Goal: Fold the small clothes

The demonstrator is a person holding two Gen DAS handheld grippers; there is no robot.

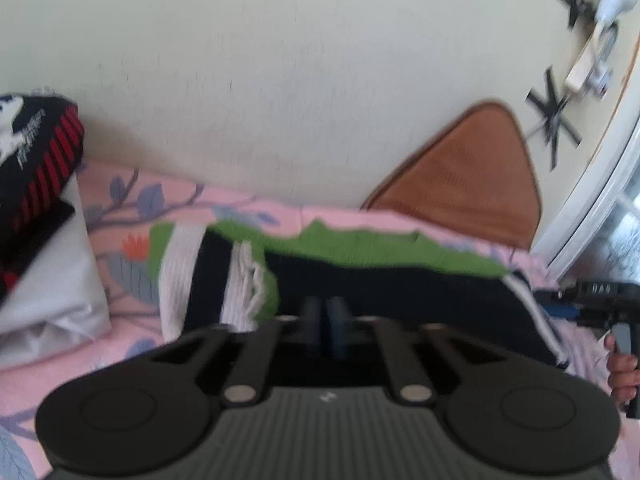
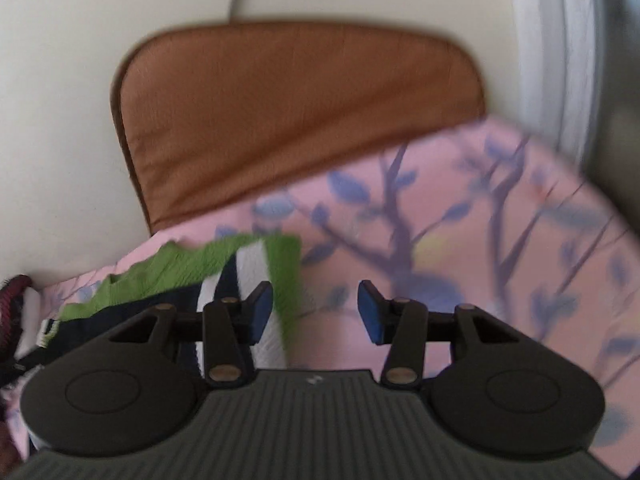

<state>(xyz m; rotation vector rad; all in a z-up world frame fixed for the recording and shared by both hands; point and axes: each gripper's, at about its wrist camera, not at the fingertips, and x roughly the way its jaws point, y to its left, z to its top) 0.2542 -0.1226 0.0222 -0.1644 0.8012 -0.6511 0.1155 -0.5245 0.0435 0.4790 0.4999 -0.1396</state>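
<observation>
1. Writing: white lettering on the black and red fabric [image 1: 36,160] at the bed's left edge is too blurred to read. The characters on the right gripper's body, seen at the right of the left wrist view, are also unclear.
2. The sweater [image 1: 360,264] lies on the pink floral sheet [image 2: 480,220] near the bed's far edge, by the wall [image 1: 300,80]. Its long axis runs along that edge, left to right.
3. Sweater material: ribbed knit in green, white and dark navy bands. One sleeve, striped across, is folded inward at the left end; its edge looks ragged.
4. The left gripper [image 1: 325,322] has its tongs pressed together, blue pads meeting over the sweater's dark band. Whether cloth is pinched between them cannot be told.
5. The right gripper [image 2: 315,312] has its tongs spread, with nothing between them. Its left pad sits over the sweater's striped end; its right pad is over bare sheet.
6. A brown cushion [image 2: 300,120], rounded and finely woven, leans against the wall at the far edge.
7. A hand [image 1: 622,372] holds the right gripper's handle.
</observation>
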